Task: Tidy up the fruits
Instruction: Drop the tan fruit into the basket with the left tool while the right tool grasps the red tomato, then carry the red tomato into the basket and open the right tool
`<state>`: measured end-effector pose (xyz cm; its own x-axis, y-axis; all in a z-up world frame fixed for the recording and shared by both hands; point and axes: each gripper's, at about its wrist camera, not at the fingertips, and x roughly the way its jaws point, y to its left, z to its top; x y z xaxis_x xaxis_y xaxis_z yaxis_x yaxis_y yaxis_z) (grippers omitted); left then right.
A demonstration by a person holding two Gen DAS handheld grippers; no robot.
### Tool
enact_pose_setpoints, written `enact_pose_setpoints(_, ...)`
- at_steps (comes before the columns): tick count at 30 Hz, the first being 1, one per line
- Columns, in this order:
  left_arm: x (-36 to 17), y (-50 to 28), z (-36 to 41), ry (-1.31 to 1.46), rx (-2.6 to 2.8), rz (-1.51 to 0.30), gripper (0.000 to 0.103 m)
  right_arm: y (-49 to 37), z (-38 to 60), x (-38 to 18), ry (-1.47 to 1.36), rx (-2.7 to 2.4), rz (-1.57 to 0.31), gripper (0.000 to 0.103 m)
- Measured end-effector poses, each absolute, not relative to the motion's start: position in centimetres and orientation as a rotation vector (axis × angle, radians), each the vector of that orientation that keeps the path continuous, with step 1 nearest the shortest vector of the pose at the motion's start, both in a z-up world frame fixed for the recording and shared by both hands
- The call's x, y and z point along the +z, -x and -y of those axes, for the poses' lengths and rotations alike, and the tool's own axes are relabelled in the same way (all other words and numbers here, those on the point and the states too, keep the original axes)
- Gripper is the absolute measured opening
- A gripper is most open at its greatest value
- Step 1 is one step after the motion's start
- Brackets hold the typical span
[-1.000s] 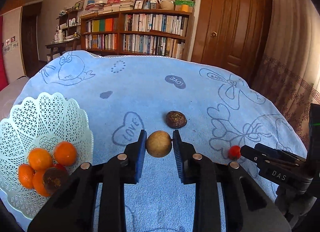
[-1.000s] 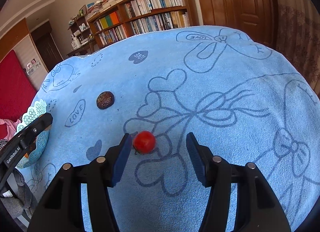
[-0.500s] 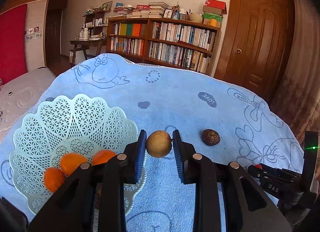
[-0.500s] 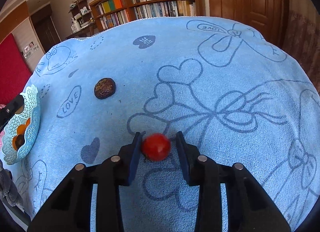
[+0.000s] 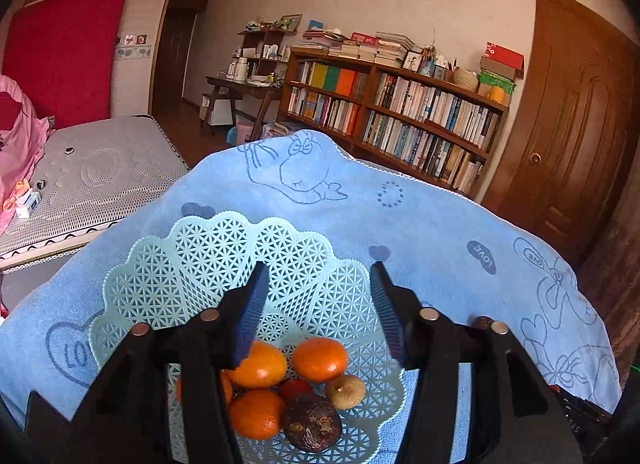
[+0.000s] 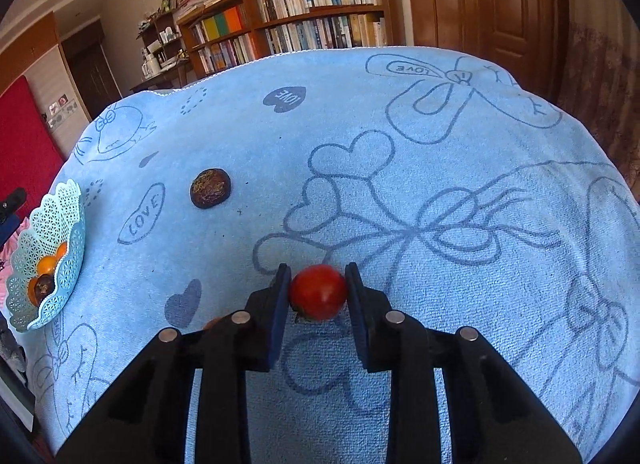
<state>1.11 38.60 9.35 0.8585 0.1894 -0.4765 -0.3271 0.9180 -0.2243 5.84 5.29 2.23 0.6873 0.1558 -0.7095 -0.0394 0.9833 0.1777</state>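
The word "LOVE" is printed several times on the blue cloth (image 6: 400,167): inside an outlined heart (image 6: 142,213) near the basket, upside down in a solid dark heart (image 6: 285,99), and upside down in a bow-shaped drawing (image 6: 408,68). In the left wrist view it reads in an outlined heart (image 5: 74,352) and a dark heart (image 5: 482,256).
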Motion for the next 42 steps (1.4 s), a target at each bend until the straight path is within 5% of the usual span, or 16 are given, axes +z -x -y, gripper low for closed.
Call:
enact_pose_setpoints(1,9.5,-0.8,-38.9,0.317,0.293,-0.445,0.082,-5.7,-5.3,2.3,-0.153,0.113,-0.799,0.028)
enact_pose_setpoints(10,10.4,0.6,-40.2,0.34,0.34,-0.392,0.096,-4.7,-6.5,4.5,-0.178,0.194,-0.747,0.028)
enact_pose_setpoints(37,10.0,1.2,-44.1,0.511,0.384,-0.388,0.097,-8.5,-26.8,9.3,-0.235,0.723,-0.873,0.028)
enact_pose_setpoints(42,9.9,1.6,-45.1,0.554,0.407,-0.381,0.098,-10.0,-27.3,8.4,-0.297,0.705,-0.912,0.037)
